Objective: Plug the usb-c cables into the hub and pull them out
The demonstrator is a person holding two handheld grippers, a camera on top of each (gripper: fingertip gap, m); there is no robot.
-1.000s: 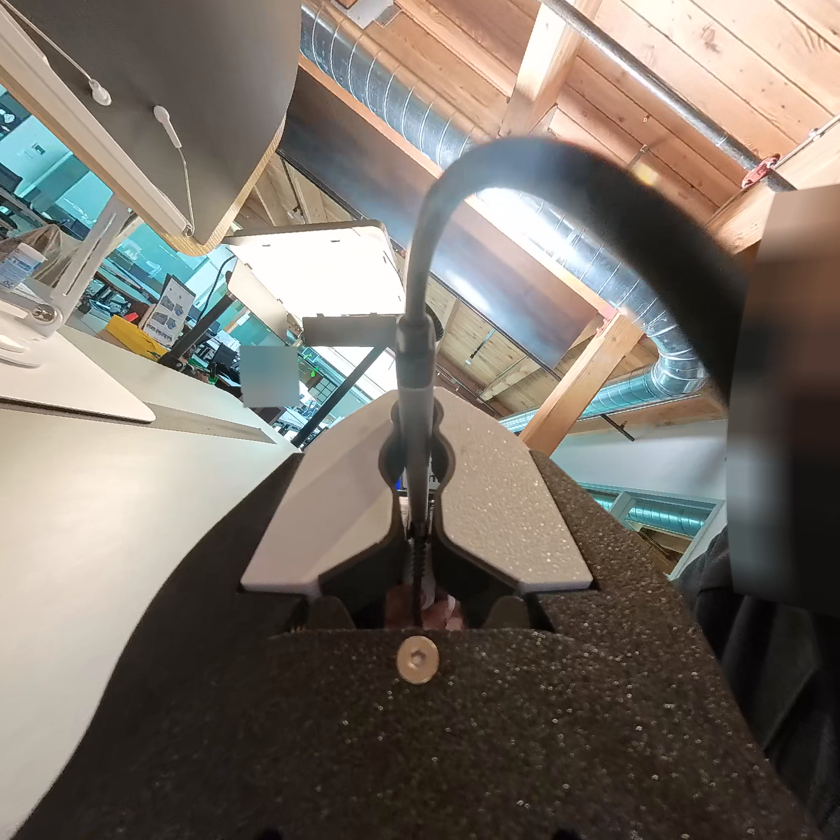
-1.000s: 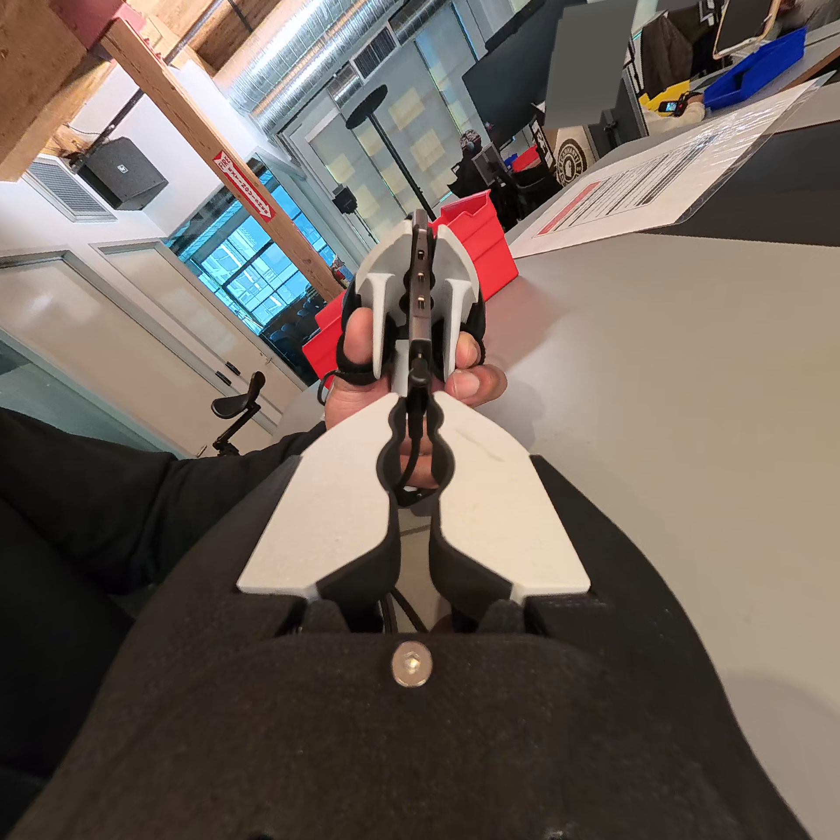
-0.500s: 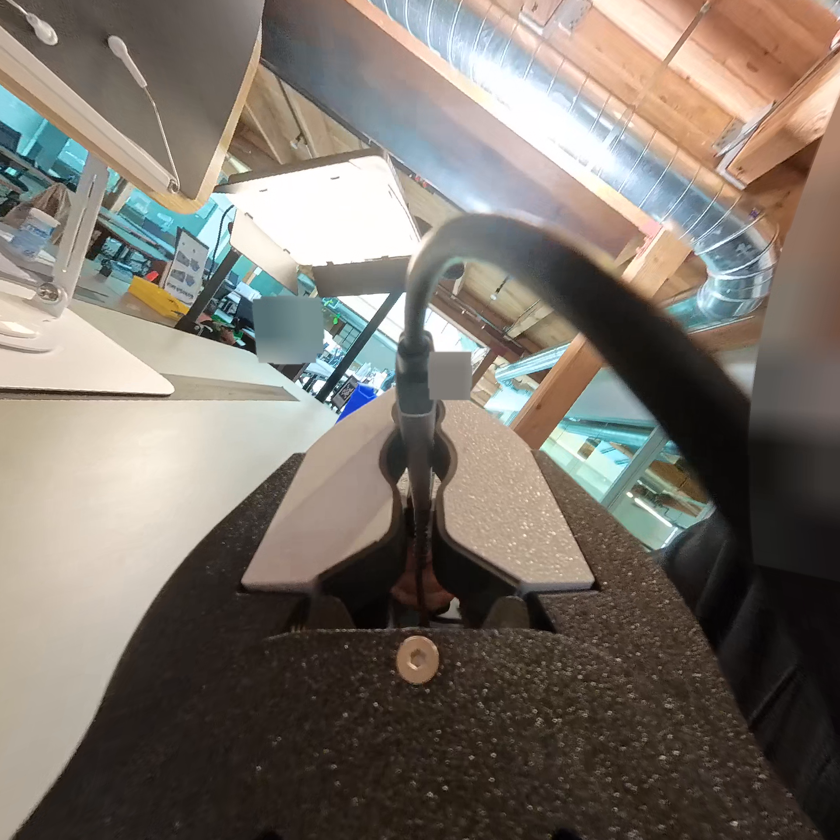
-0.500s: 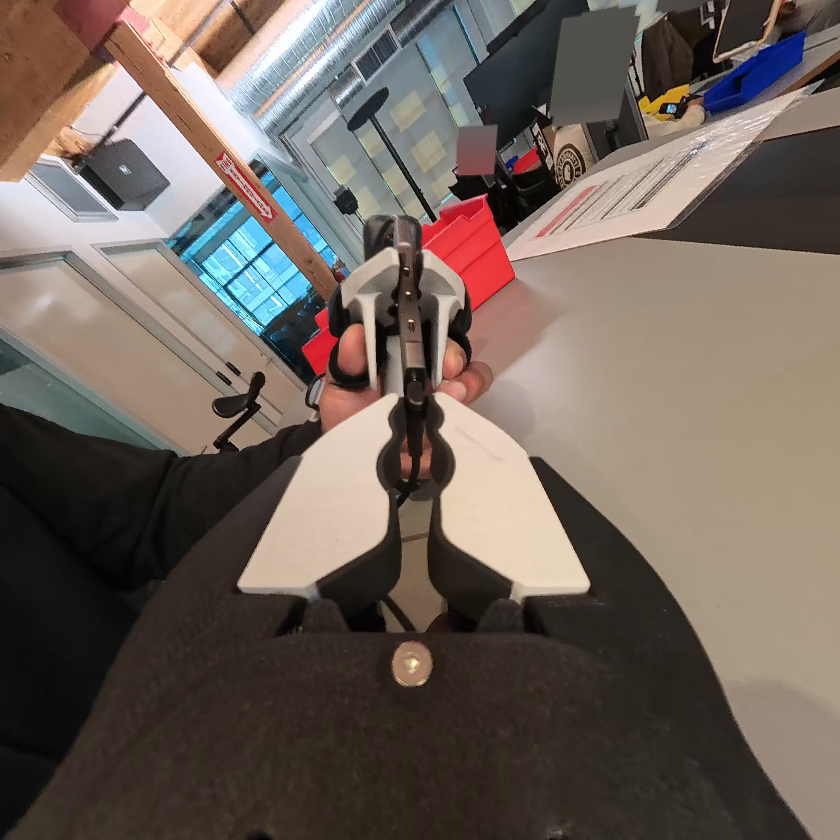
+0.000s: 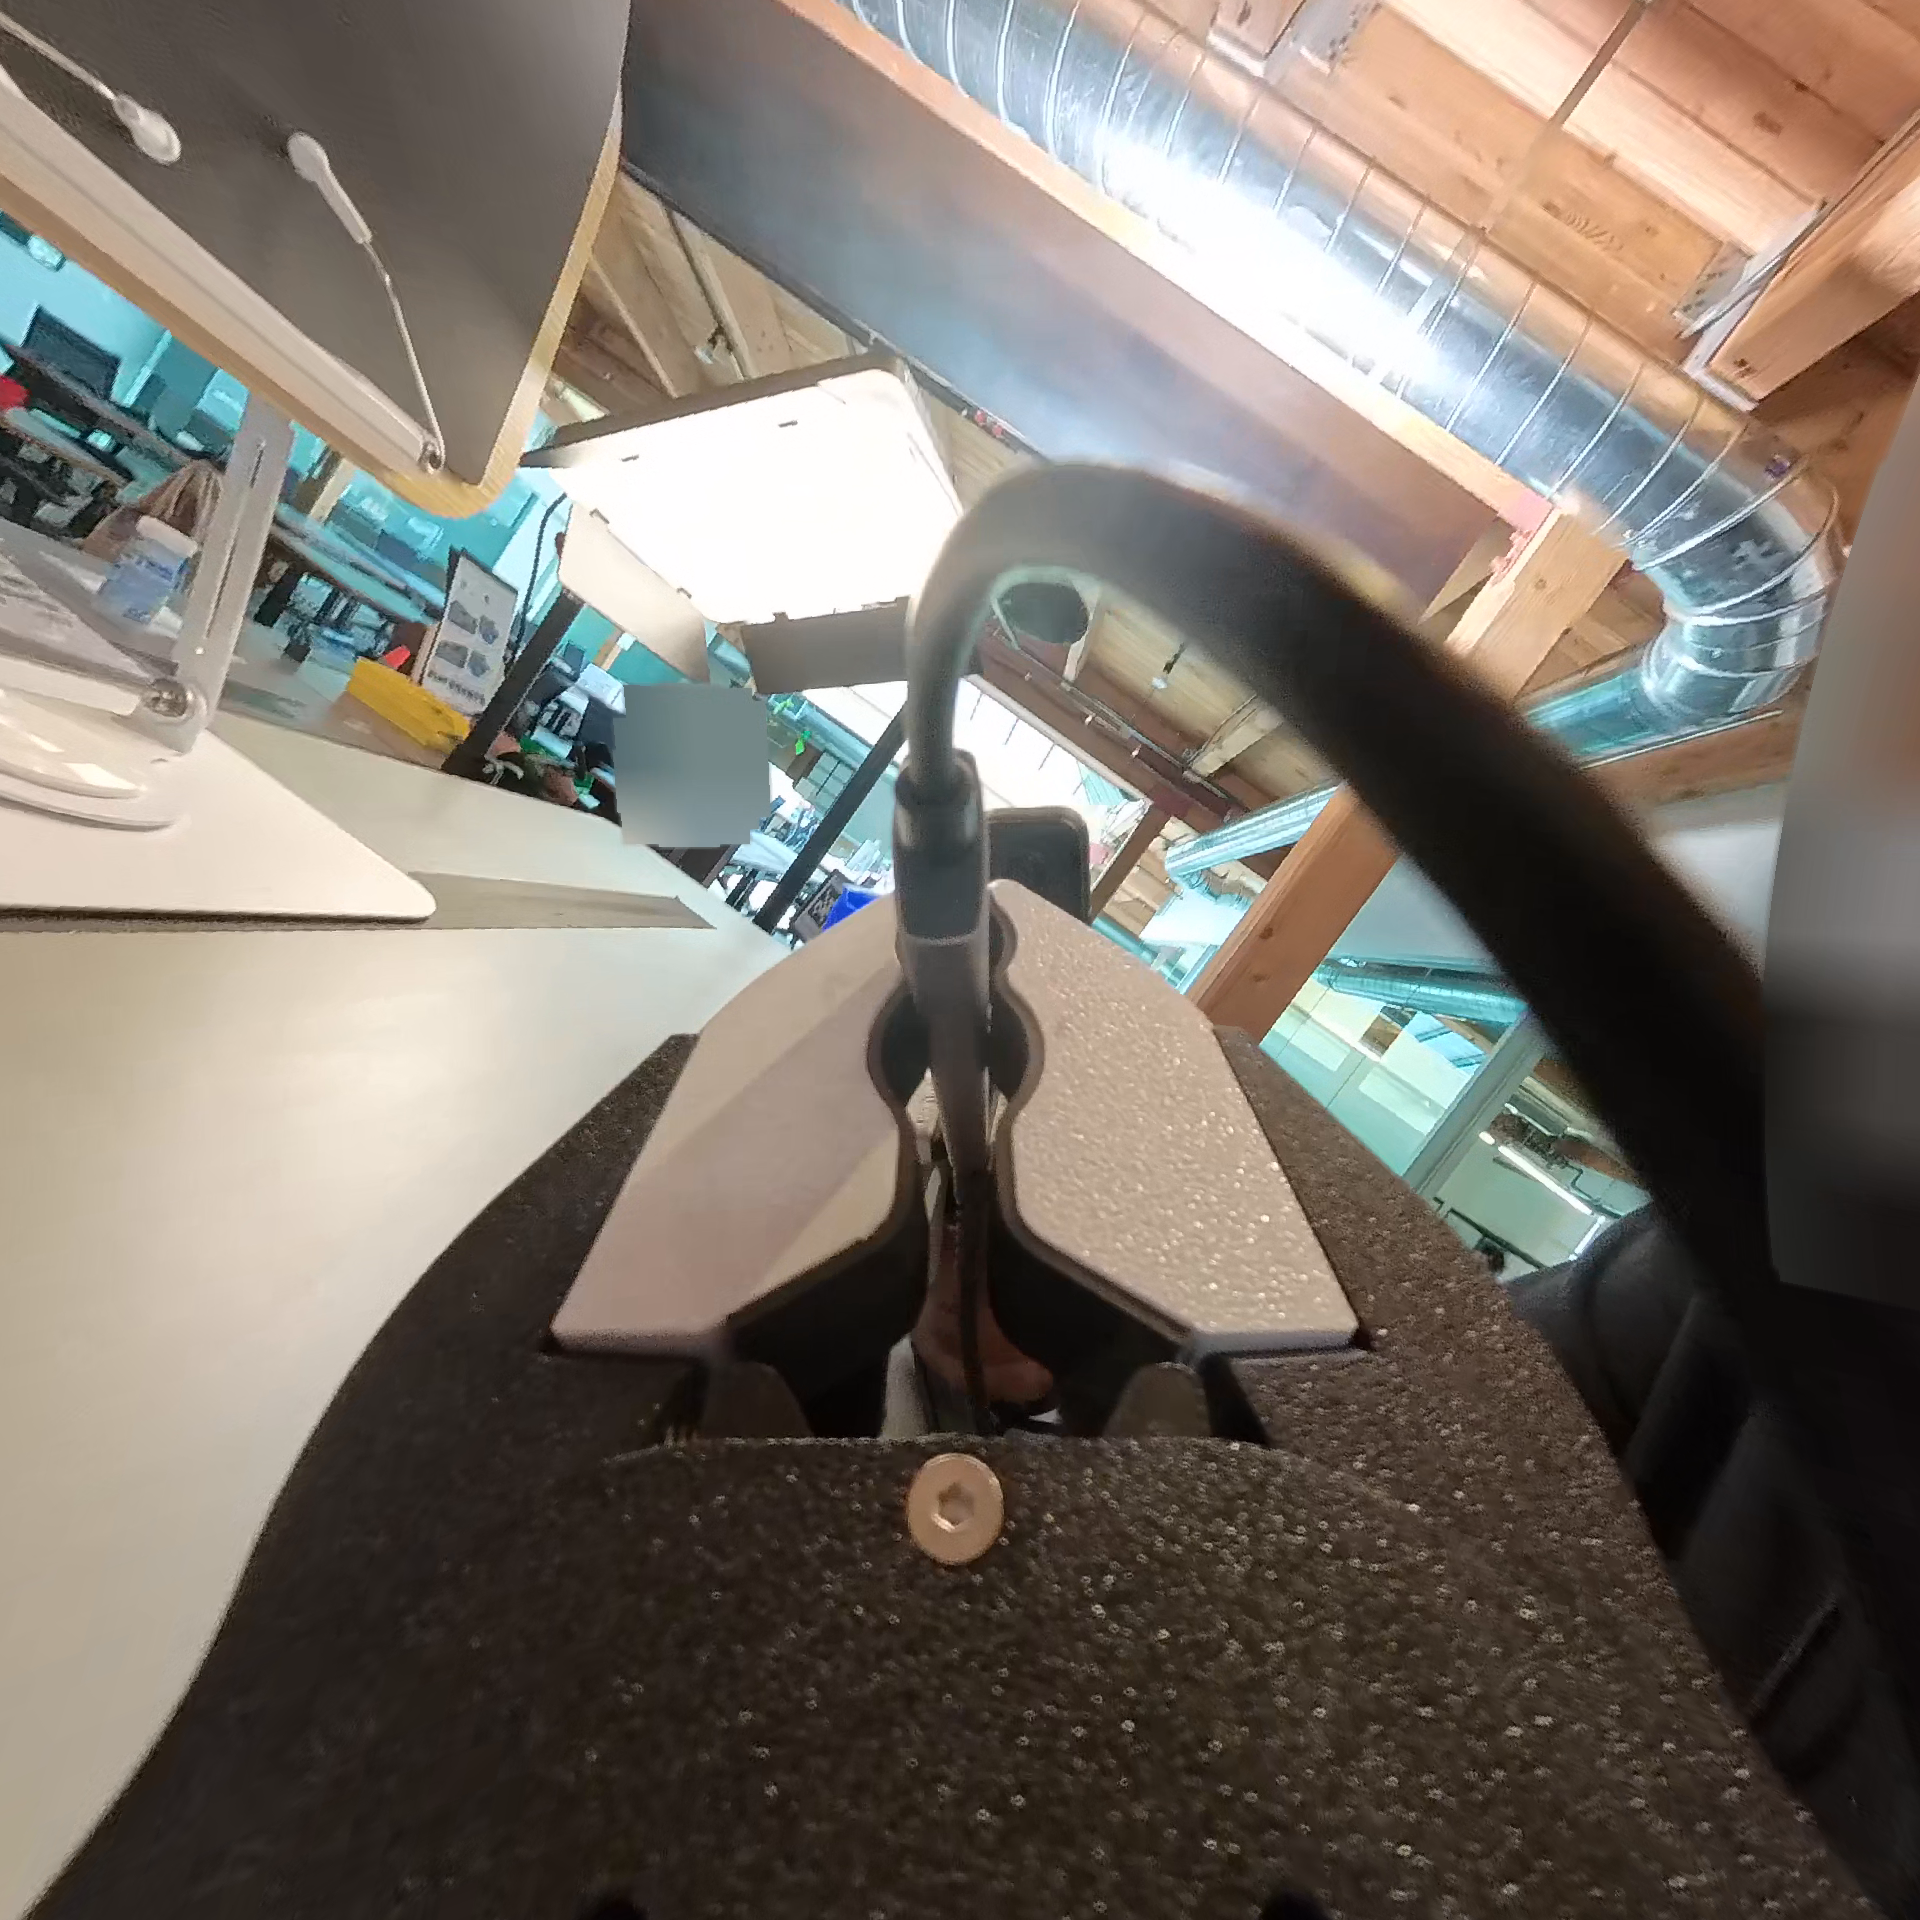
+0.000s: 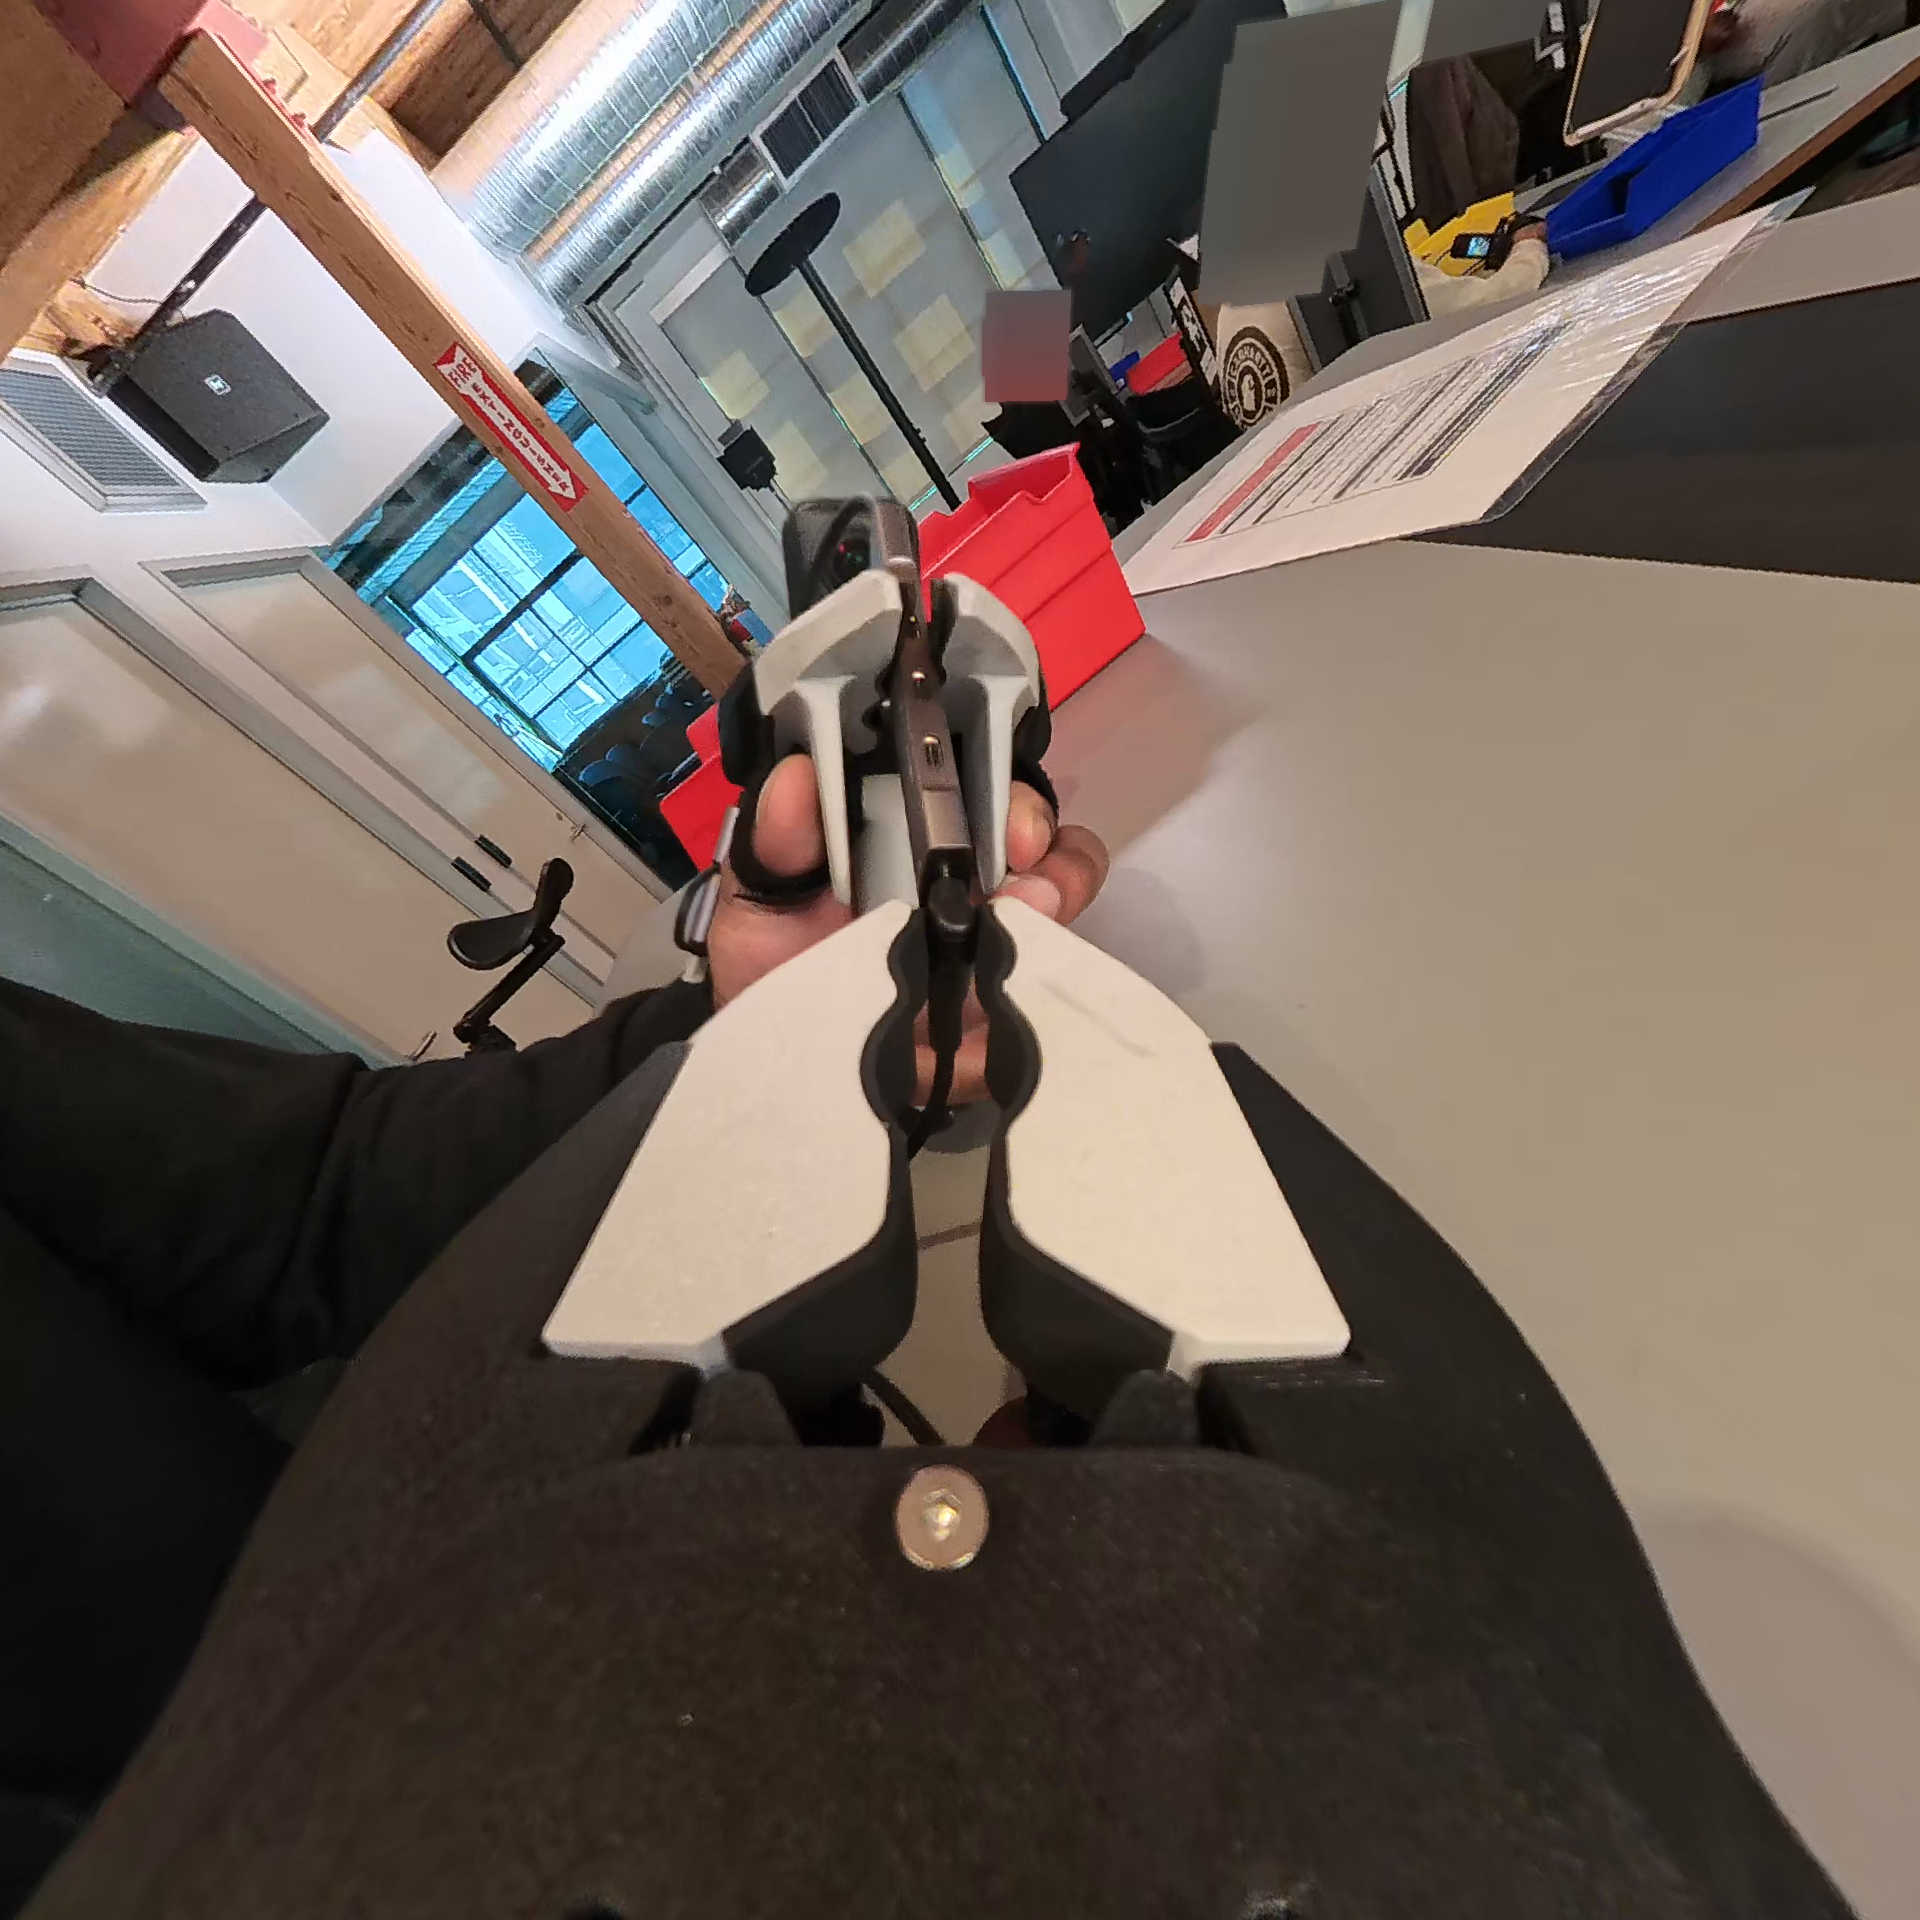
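Note:
My left gripper (image 5: 945, 935) is shut on a slim grey hub (image 5: 940, 966), held edge-on. The hub's thick black lead (image 5: 1351, 675) arcs up and over to the right. In the right wrist view the left gripper (image 6: 914, 613), in a person's hand, holds the hub (image 6: 930, 748) tilted to the left above the table. My right gripper (image 6: 948, 920) is shut on the black plug of a usb-c cable (image 6: 951, 899). The plug meets the hub's near end; I cannot tell how deep it sits. Its thin cable (image 6: 935, 1049) runs back between my fingers.
The grey table (image 6: 1507, 935) spreads to the right. Red bins (image 6: 1039, 561) and a laminated sheet (image 6: 1434, 416) lie at its far side. A white stand base on a pad (image 5: 208, 873) sits far left in the left wrist view. A black sleeve (image 6: 260, 1174) is at the left. The left gripper's tips are roughly 5 centimeters from the right gripper's.
The left gripper and hub have tilted over to the left in the right wrist view. The left wrist view has swung down from the ceiling. Both grips hold, with the plug at the hub's end.

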